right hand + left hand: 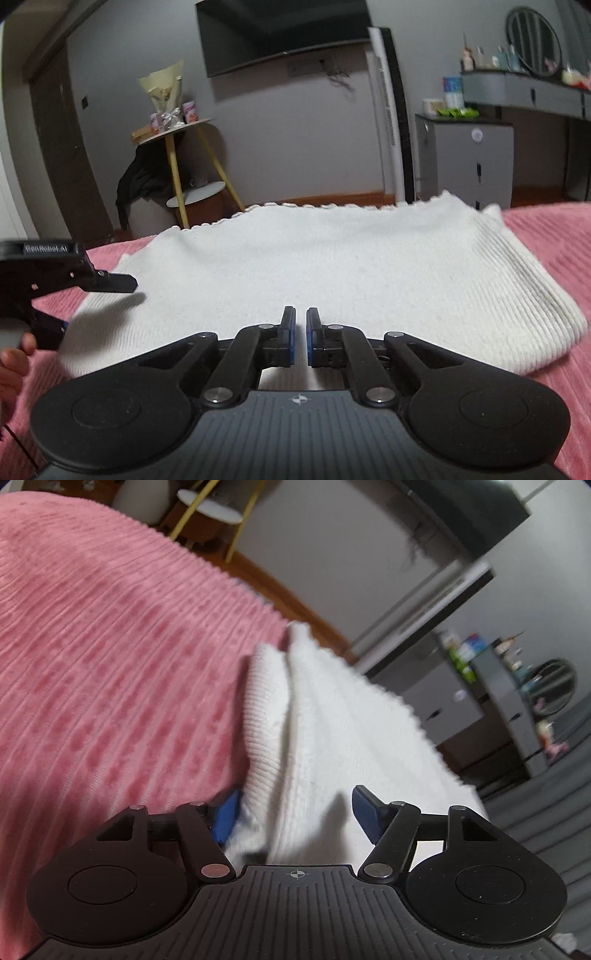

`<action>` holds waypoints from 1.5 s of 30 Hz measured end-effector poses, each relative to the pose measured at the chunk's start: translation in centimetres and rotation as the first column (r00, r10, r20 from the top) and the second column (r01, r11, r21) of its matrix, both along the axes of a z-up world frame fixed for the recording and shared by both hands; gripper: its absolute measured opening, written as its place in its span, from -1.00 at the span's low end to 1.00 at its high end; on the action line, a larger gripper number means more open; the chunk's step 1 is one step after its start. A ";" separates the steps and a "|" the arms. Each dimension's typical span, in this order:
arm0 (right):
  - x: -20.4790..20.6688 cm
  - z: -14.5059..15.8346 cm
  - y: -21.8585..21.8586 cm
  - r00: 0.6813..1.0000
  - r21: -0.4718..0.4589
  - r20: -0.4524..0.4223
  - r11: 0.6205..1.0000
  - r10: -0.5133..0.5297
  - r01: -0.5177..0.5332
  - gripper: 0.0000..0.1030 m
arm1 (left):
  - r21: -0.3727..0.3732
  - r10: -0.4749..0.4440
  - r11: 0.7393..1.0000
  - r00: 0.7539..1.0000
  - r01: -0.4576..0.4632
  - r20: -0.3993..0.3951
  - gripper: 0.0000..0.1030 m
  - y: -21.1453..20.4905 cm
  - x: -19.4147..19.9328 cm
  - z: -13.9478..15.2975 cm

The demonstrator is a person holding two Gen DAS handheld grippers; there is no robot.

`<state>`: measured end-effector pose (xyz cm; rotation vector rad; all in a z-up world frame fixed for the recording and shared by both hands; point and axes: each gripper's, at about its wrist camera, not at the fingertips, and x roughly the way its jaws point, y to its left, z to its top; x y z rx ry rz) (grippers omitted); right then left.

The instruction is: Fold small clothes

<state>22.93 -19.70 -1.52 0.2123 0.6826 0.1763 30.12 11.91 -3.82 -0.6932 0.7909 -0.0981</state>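
A white knitted garment point(317, 254) lies folded flat on a pink ribbed bedspread point(546, 225). It also shows in the left wrist view point(332, 731), with a ribbed hem on its left side. My left gripper point(295, 812) is open, its blue pads on either side of the garment's near edge. It also shows from the side in the right wrist view point(110, 282) at the garment's left edge. My right gripper point(300, 325) is nearly shut with a narrow gap, empty, just above the garment's near edge.
The bedspread point(110, 664) fills the left of the left wrist view. Beyond the bed stand a yellow-legged side table point(177, 147), a wall TV point(284, 33), a tall white fan point(388, 118) and a grey dresser point(465, 158).
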 end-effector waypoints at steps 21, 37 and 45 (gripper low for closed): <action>0.1 0.3 -4.5 0.987 0.064 -0.010 0.985 -0.162 0.162 -0.89 | 0.336 -0.343 0.894 0.935 0.296 0.088 -0.38 -15.0 2.3 10.2; 1.5 -2.0 -9.3 0.972 0.364 -0.129 0.902 -0.197 0.232 -0.89 | 0.376 -0.202 0.911 0.978 0.170 0.049 0.37 -12.3 -7.7 6.4; 2.4 -2.0 -9.8 0.975 0.509 -0.184 0.836 -0.127 0.205 -0.56 | 0.471 -0.195 0.869 0.980 0.150 0.048 0.37 -12.1 -7.2 2.3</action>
